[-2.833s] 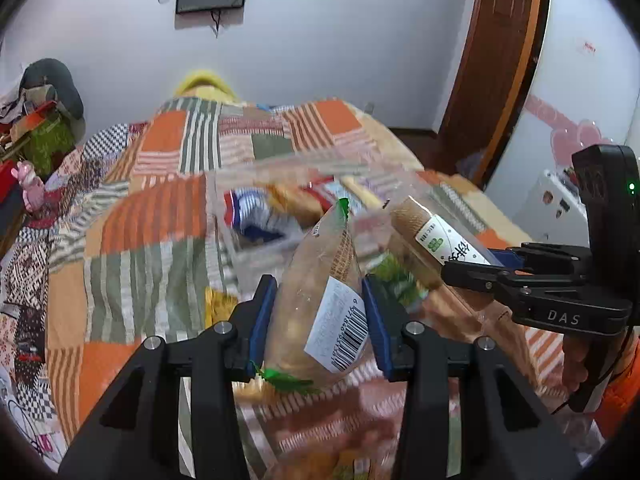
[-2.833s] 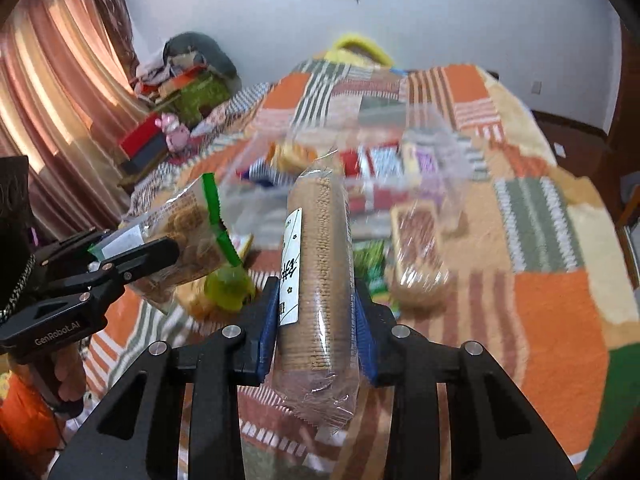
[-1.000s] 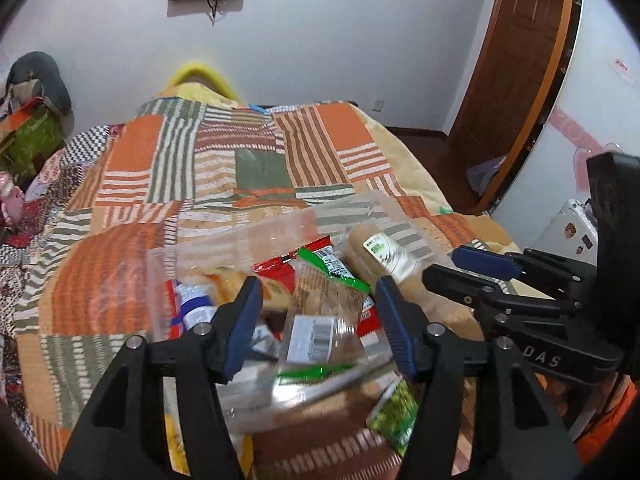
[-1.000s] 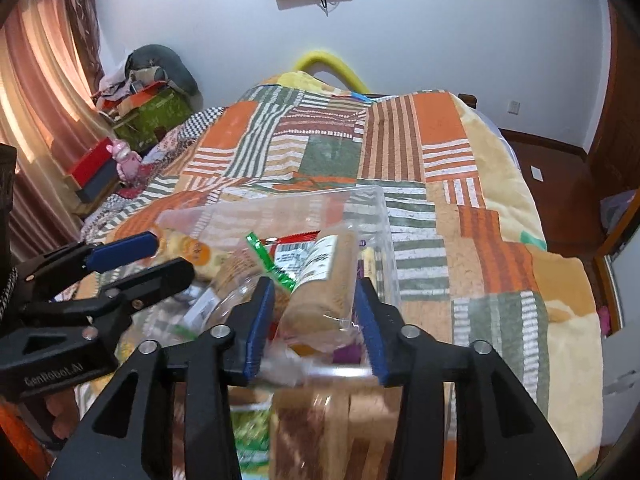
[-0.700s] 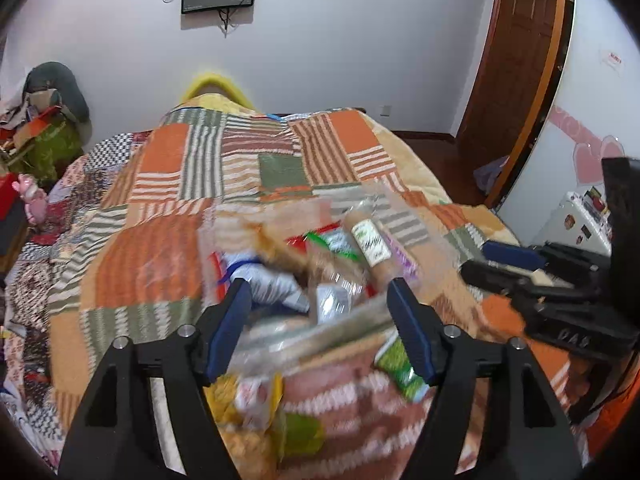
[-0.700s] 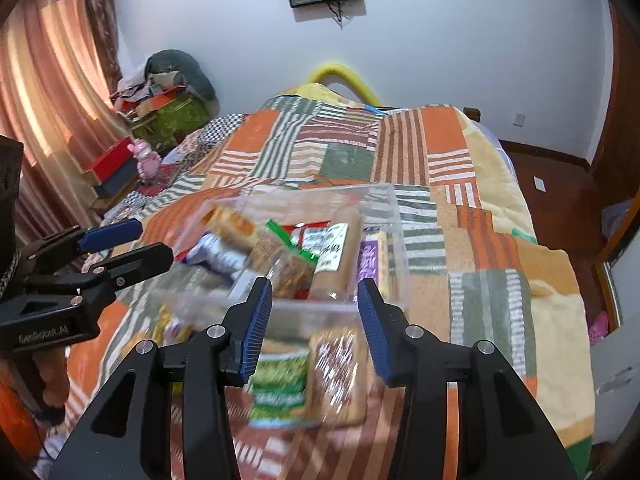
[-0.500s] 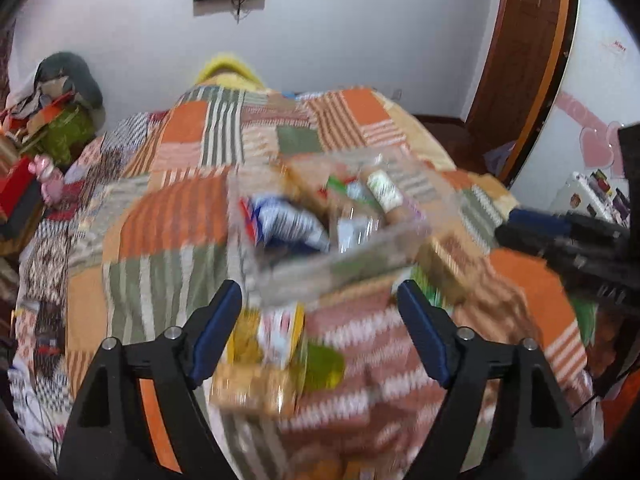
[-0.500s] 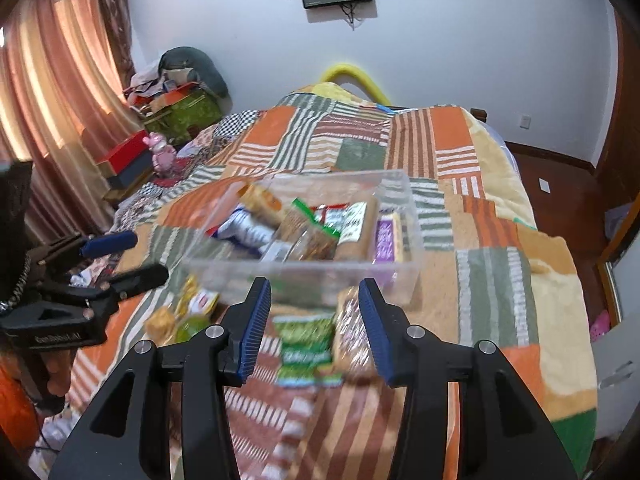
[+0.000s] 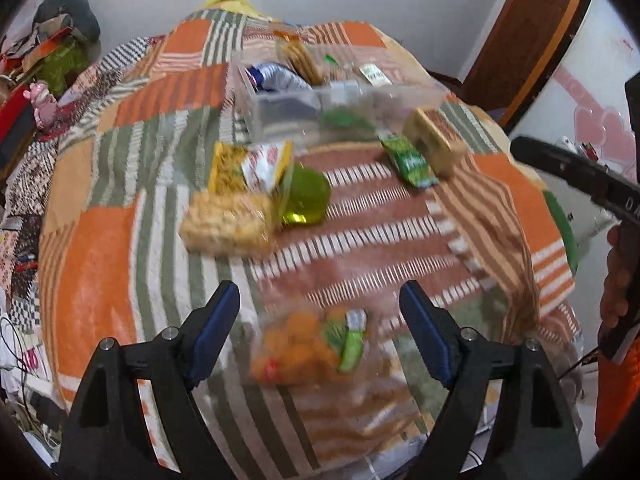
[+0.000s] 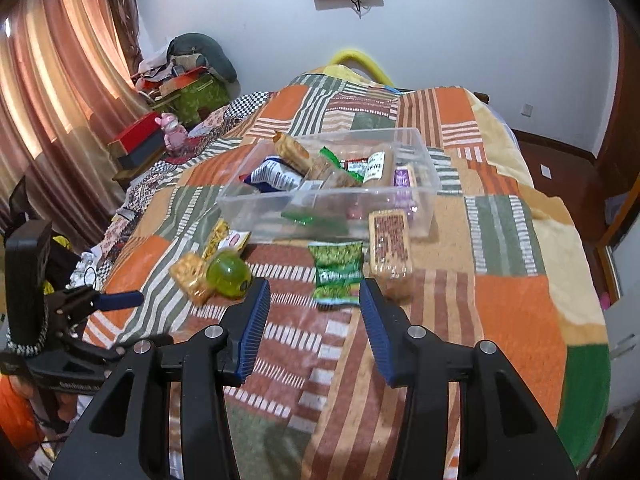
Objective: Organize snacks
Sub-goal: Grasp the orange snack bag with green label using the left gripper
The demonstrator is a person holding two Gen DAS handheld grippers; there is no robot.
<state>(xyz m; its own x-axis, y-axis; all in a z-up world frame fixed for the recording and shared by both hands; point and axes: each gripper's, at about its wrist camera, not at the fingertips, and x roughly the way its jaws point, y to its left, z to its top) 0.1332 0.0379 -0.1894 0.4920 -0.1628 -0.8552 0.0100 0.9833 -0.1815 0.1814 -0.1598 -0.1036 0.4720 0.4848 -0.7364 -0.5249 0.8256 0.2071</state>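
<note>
Since the earlier frames both hand-held grippers have let go of their packets and drawn back from the clear rectangular plastic bin [image 10: 328, 184]; the tall round biscuit roll with the white label [image 10: 378, 170] and the clear cookie bag with the green tie [image 10: 330, 168] now stand inside that bin.

Left hand-held gripper [image 9: 320, 336]: jaws spread wide, holding nothing. Between and just beyond its fingers lies a clear bag of orange round snacks with a green tag [image 9: 308, 344], blurred, resting on the striped patchwork blanket [image 9: 96, 264] of the bed. Further ahead, slightly left, lie a pale crumbly snack bar in clear wrap [image 9: 228, 222], a yellow and white crinkled packet [image 9: 250, 166] and a translucent green round container [image 9: 306, 196], close together; whether they touch cannot be told.

Right hand-held gripper [image 10: 312, 320]: jaws wide apart, empty. Directly ahead, just past its fingertips, lies a green printed pea packet [image 10: 338, 268], with a brown cake slab in clear wrap [image 10: 390, 244] just beside it on the right. The bin sits beyond these two, well ahead of the gripper, and also holds a blue and white foil packet [image 10: 272, 176] and a purple wrapped item [image 10: 402, 178]. Other contents are too crowded to tell apart
</note>
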